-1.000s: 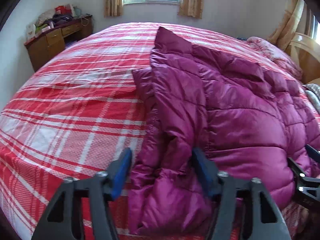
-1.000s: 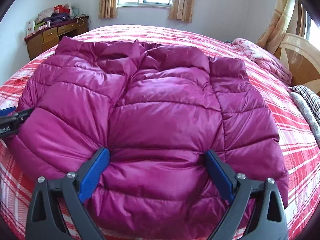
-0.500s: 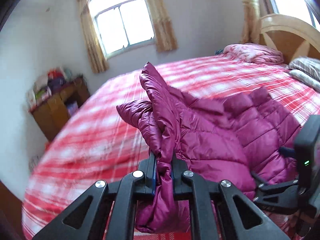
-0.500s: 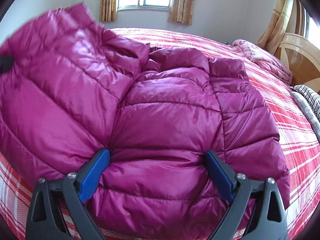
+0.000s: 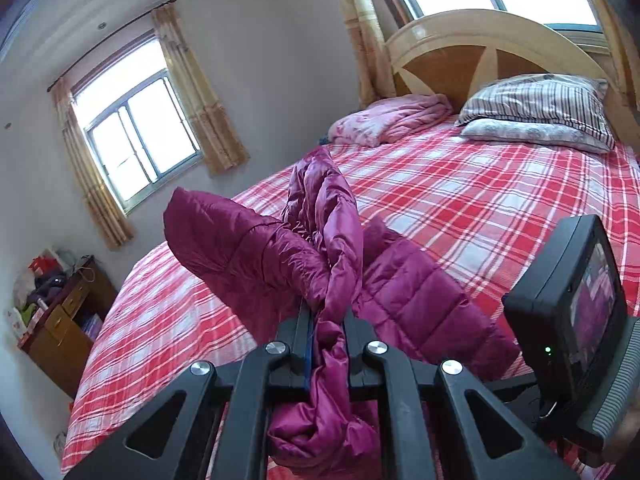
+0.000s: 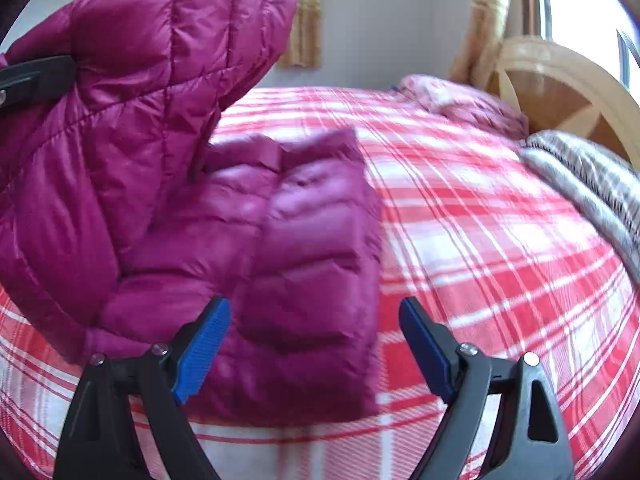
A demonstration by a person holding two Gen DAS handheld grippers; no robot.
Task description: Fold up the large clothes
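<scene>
A magenta quilted puffer jacket [image 5: 416,300] lies on the red plaid bed [image 5: 480,208]. My left gripper [image 5: 326,320] is shut on the jacket's left edge and holds that side lifted, so the fabric hangs folded over the jaws. In the right wrist view the raised part of the jacket [image 6: 120,80] fills the upper left, with the left gripper's finger [image 6: 36,76] clamped on it. My right gripper [image 6: 314,324] is open and empty, just above the lower right part of the jacket that lies flat on the bed [image 6: 500,260].
A wooden headboard [image 5: 480,48] with a striped pillow [image 5: 540,100] and a pink blanket [image 5: 388,120] stands at the far end. A wooden dresser [image 5: 60,320] with clutter is by the left wall. The right gripper's body [image 5: 576,312] is close at the right.
My left gripper shut on the jacket's left edge, lifted it and swung it up and over to the right. My right gripper stayed open and shifted right, off the jacket's middle.
</scene>
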